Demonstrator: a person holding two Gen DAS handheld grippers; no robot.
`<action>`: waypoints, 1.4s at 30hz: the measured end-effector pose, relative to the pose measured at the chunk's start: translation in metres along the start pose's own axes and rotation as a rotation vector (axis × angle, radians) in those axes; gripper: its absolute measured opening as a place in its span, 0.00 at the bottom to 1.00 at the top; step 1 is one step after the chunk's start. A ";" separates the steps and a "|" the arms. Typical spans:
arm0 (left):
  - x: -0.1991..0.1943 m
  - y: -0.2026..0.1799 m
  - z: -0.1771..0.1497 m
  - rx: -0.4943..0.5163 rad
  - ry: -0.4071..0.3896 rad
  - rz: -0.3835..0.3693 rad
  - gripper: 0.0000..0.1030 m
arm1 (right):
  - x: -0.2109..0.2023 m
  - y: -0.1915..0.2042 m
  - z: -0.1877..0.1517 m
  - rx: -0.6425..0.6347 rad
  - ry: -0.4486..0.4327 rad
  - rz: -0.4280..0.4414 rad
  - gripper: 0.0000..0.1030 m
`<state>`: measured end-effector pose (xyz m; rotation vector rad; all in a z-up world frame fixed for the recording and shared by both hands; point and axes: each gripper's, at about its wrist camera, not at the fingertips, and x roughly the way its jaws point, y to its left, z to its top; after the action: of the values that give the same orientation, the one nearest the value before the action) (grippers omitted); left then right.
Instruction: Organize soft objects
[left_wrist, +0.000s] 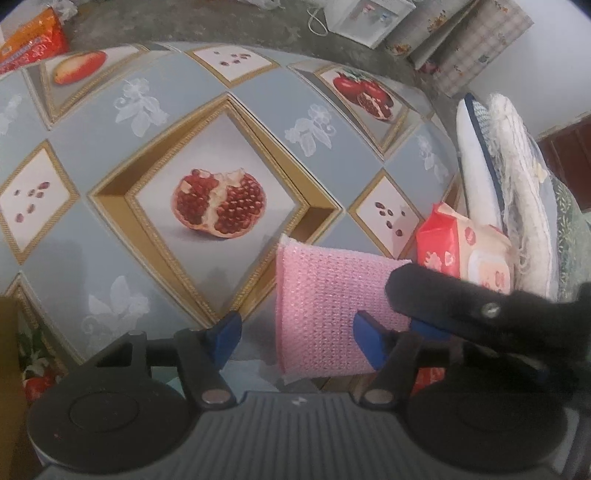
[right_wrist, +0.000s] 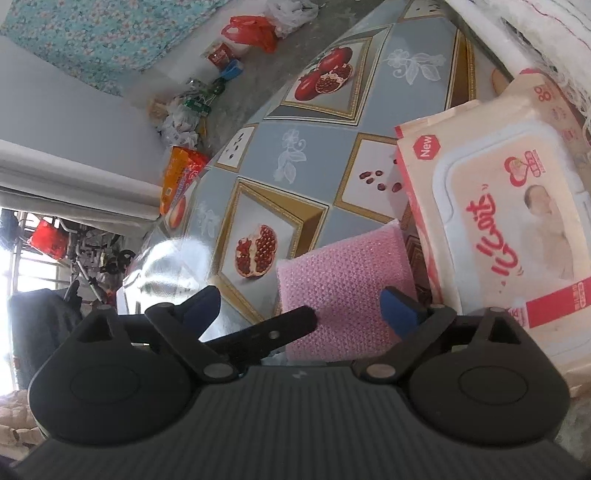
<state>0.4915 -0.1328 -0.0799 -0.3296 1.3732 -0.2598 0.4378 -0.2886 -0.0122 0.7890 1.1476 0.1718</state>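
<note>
On the table with the pomegranate-print cloth (left_wrist: 110, 236), seen from the left wrist, a pink sponge (left_wrist: 325, 302) lies flat just ahead of the left gripper (left_wrist: 295, 332). Its jaws stand apart and press nothing: one blue pad sits over the sponge's right part, the other on bare cloth to its left. A black finger of the right gripper (left_wrist: 461, 306) reaches in over the sponge's right edge. Just beyond are a pack of wet wipes (left_wrist: 469, 251) and folded towels (left_wrist: 517, 192) stacked at the table's right side, so some sorting looks done, while the sponge is not yet lifted. To the left the cloth is bare and gives free room. From the right wrist, the right gripper (right_wrist: 299, 310) is also spread wide and empty, the sponge (right_wrist: 343, 280) between its pads without touching them, and a left finger (right_wrist: 273, 328) crosses in from below. The wipes pack (right_wrist: 509, 229) crowds the sponge's right edge; the table's far edge is well off, with an orange packet (right_wrist: 181, 173) beside it.
</note>
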 end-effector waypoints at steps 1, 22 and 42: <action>0.000 -0.001 0.001 0.002 0.000 -0.002 0.66 | -0.002 -0.001 0.000 0.007 -0.004 0.016 0.91; -0.012 -0.019 -0.002 0.104 -0.071 -0.096 0.29 | -0.088 -0.011 -0.011 -0.105 -0.255 0.209 0.91; -0.032 -0.035 -0.001 0.096 -0.101 -0.182 0.28 | -0.062 0.025 -0.120 -1.177 -0.228 -0.313 0.90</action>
<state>0.4853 -0.1540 -0.0377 -0.3827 1.2282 -0.4523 0.3144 -0.2452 0.0283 -0.4046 0.7428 0.4251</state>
